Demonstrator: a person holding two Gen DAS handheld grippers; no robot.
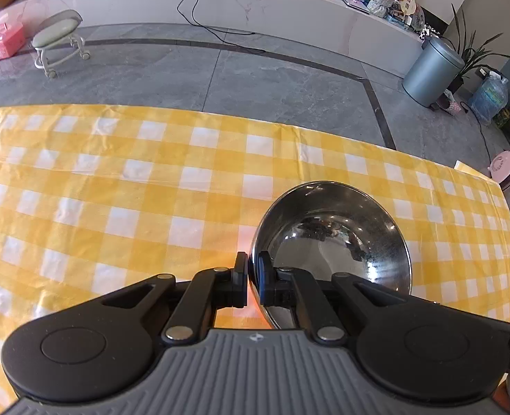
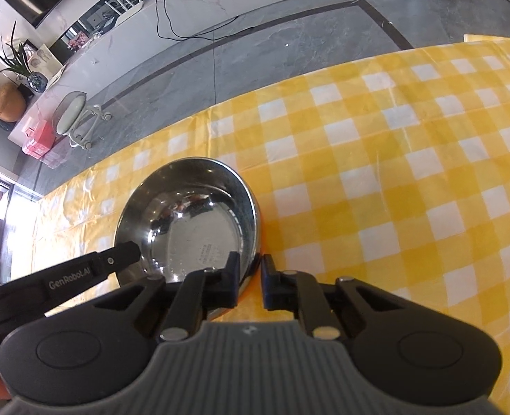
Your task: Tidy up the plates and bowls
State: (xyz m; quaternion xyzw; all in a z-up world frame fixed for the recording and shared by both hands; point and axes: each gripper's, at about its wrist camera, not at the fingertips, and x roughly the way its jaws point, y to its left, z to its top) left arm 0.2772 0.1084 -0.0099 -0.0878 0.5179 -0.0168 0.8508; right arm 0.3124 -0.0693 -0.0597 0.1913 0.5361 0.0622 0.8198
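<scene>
Left wrist view: a steel bowl [image 1: 331, 238] is seen standing on the yellow checked table [image 1: 116, 190], toward its right end. Its left rim is pinched by the left claw [image 1: 253, 278], one pad inside and one outside. Its right rim is clamped likewise by the right claw [image 2: 249, 276], as shown from the right wrist. The grasping step appears complete; a level, joint lift is judged to be called for next.

Your table [image 1: 116, 180] wears a yellow checked cloth [image 2: 393, 173]; one steel bowl [image 1: 331, 228] sits on it.
</scene>
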